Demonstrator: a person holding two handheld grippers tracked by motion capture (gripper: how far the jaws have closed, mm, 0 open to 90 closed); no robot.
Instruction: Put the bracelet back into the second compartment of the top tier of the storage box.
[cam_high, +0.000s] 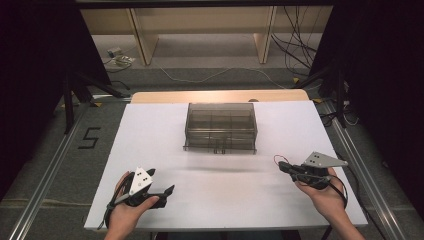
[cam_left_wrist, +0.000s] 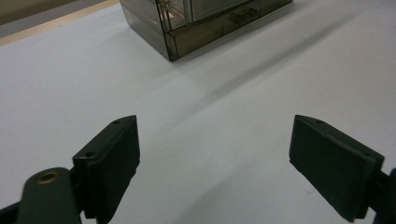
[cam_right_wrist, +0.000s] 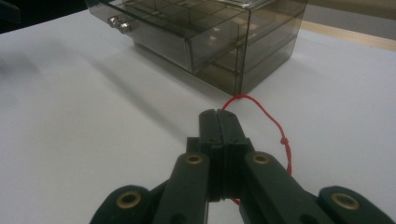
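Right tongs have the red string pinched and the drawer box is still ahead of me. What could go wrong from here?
1. The red string loops loose past the shut right tongs; it could snag on the drawer box corner.
2. The thin string might slip from the pinch.
3. The open left tongs hold nothing, so the light-looking box may slide when pulled.

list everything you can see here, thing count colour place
drawer box: 1, smoky clear plastic, far middle of the table, metal knobs on a drawer front
red string: 1 loop, red, pinched in the right tool's shut jaws
table: 1, white top with a wooden far edge
wooden shelf frame: 1, pale wood, on the floor beyond the table
cables: several, dark and white, on the floor behind
left tool: 1, black, near left of the table, jaws open
right tool: 1, black, near right
hands: 2, one on each tool
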